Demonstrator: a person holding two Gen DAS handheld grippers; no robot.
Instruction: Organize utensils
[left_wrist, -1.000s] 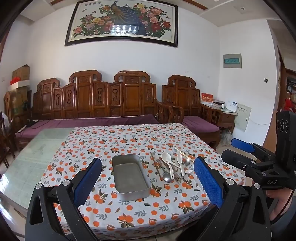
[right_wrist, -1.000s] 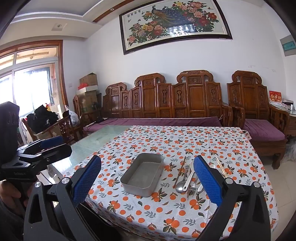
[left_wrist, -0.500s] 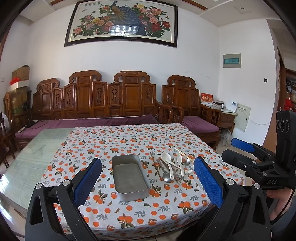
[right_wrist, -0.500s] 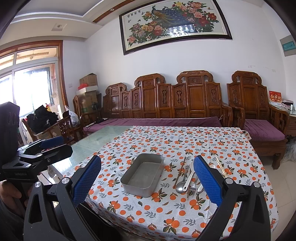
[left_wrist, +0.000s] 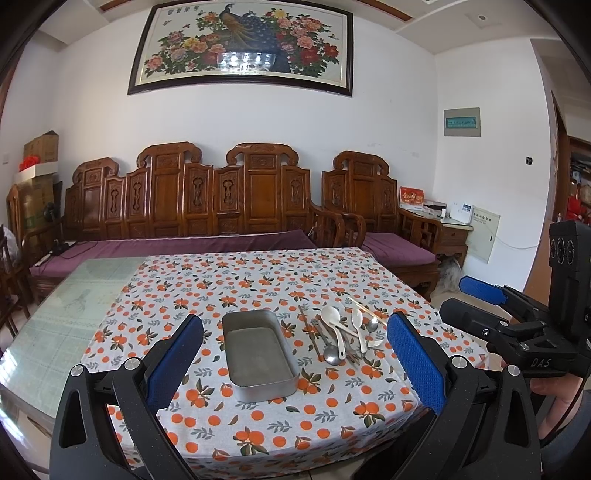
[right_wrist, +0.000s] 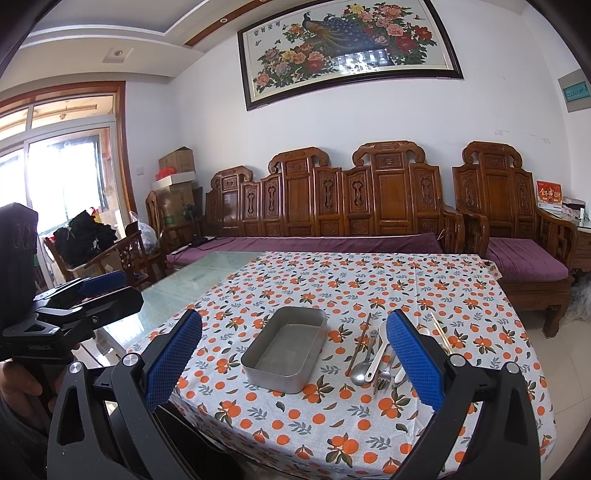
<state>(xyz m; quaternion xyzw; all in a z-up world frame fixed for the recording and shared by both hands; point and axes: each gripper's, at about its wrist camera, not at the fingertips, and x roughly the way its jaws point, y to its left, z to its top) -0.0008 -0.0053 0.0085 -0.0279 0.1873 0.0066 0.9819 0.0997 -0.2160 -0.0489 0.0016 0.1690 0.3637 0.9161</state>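
Glass tabletop (left_wrist: 55, 317) shows bare on the left, and the rest of the table lies under an orange-print tablecloth (left_wrist: 258, 280). The left gripper (left_wrist: 295, 363) is held above the near edge with its blue-padded fingers (left_wrist: 177, 354) spread wide and nothing between them. Between those fingers in the left wrist view sits the metal tin (left_wrist: 256, 354), a rectangular box, empty, on the cloth near the table's front. Just right of the tin lies the pile of utensils (left_wrist: 341, 336): white spoons (left_wrist: 330, 316), a metal spoon (left_wrist: 331, 354), chopsticks (left_wrist: 365, 312) and, seen from the right wrist, a fork (right_wrist: 386, 371), all overlapping on the cloth and apart from the tin. The right gripper (right_wrist: 293, 360) hangs over the near right of the table, its jaws also wide apart and empty; its right pad hides part of the pile. A hand (left_wrist: 557, 391) holds its grip at the far right. Behind the table stands a carved wooden bench (left_wrist: 207, 206) with purple cushions, a peacock painting (left_wrist: 240, 48) above it.
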